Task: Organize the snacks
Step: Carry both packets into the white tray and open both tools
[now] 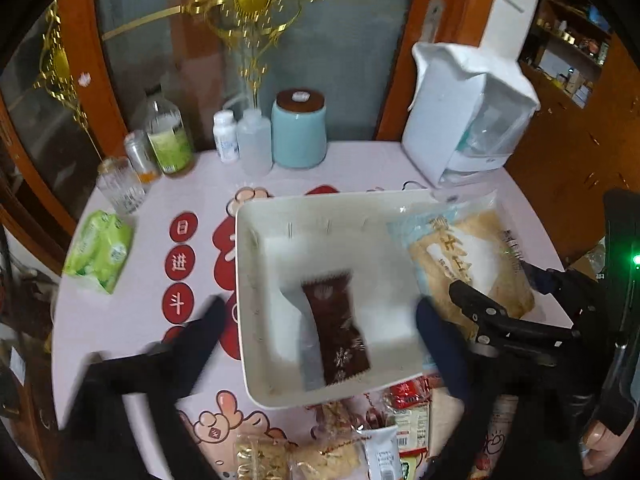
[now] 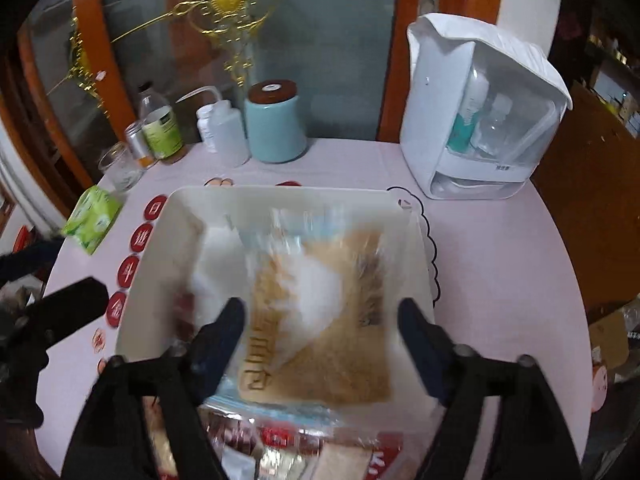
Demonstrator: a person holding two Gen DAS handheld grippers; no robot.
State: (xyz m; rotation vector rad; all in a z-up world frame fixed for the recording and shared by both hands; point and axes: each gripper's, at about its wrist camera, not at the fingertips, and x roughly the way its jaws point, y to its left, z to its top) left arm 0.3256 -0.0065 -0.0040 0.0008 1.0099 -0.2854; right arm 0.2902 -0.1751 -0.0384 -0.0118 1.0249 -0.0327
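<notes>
Mid-sort: snacks going from the pile at the near table edge into the white tray (image 1: 256, 264). Already in the tray, a dark red packet (image 1: 340, 328), lying flat near its front wall. Also there, a big clear bag (image 2: 320, 312) of tan floss-like stuff, blurred in the right view, over the tray's right half and partly across its near rim (dropping or just let go, cannot tell which).

Left gripper (image 1: 320, 320) spread wide above the packet, holding nothing. Right gripper (image 2: 320, 320) likewise splayed, fingers (image 2: 224, 328) to either side of the bag and seemingly not touching it.

Next, probably: back to the pile (image 1: 360, 440) of packets just in front of the tray for another piece. Calls for picking one packet out of an overlapping, crinkly heap, then setting it in the free left part of the tray.
</notes>
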